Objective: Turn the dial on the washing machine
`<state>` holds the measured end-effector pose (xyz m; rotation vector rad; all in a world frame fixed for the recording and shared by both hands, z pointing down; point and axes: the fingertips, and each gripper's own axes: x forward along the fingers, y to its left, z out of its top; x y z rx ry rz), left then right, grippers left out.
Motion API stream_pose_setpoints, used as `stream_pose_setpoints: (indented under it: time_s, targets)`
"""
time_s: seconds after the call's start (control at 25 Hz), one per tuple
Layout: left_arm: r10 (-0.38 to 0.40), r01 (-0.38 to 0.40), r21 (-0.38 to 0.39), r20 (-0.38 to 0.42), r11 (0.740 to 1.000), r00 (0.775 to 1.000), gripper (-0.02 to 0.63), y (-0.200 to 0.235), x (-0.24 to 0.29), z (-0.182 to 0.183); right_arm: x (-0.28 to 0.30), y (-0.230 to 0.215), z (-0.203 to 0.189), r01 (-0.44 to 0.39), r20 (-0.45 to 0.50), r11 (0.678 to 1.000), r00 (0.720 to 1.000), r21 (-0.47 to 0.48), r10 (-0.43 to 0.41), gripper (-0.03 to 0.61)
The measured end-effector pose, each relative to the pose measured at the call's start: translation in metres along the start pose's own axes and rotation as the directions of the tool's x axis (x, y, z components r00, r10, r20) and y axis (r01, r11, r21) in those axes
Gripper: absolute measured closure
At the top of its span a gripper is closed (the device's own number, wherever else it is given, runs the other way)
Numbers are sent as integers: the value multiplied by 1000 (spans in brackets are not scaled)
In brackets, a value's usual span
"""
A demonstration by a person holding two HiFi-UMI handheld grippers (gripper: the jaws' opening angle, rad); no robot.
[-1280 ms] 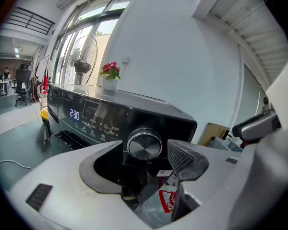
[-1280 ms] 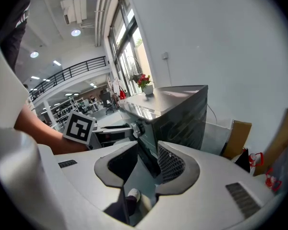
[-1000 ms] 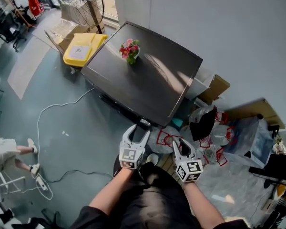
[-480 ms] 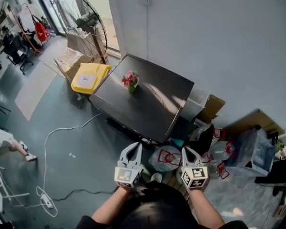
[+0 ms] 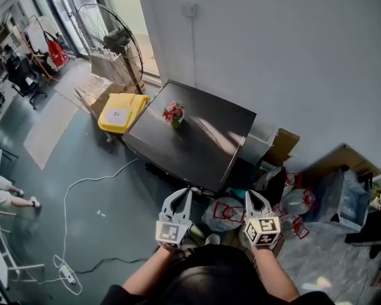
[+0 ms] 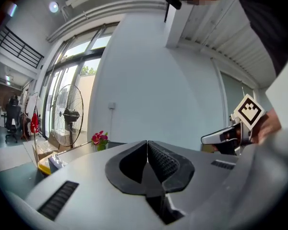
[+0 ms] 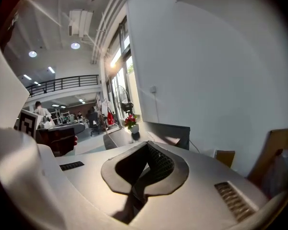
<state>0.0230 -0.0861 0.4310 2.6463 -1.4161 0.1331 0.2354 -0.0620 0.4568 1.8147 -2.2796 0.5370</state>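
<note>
Both claws are seen low in the head view, held side by side in front of the person's body. The left claw (image 5: 187,192) is shut with nothing in it: in the left gripper view its ribbed pads (image 6: 159,161) are pressed together along their length. The right claw (image 5: 249,195) is likewise shut and empty, as is shown in the right gripper view.

A second ago both were held with jaws wide apart. By half a second ago they had been brought together, and so they are kept. Over the same second the scene has been drawn back in the head view. The dark table (image 5: 206,146) is shown smaller and farther off, and more of the wall and of the fan (image 5: 111,38) beyond it is taken in.

The flowers (image 5: 173,114) are stood near the table's left edge, and a yellow box (image 5: 120,114) is set on the floor just beside its left corner. Bags (image 5: 223,211) are heaped on the floor at its near corner, between the claws.

No washing machine and no dial can be made out in any view, so the dial's place cannot be told. Nothing is touched by either claw. It is judged that the dial is out of reach for now. The stance would fit a pause ahead of an approach as well as a withdrawal after the dial has been turned.
</note>
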Motion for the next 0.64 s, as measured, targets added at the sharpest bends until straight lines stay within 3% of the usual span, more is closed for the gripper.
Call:
stream_pose_setpoints:
  time_s: [0.44, 0.64]
  targets:
    - [-4, 4, -20, -22, 1000, 1000, 609, -5, 1, 13, -3, -6, 7, 14, 1, 999, 1000, -49, -14, 580]
    - [12, -13, -34, -10, 999, 1000, 609, -1, -2, -4, -6, 1, 4, -4, 5, 998, 1000, -60, 4, 580]
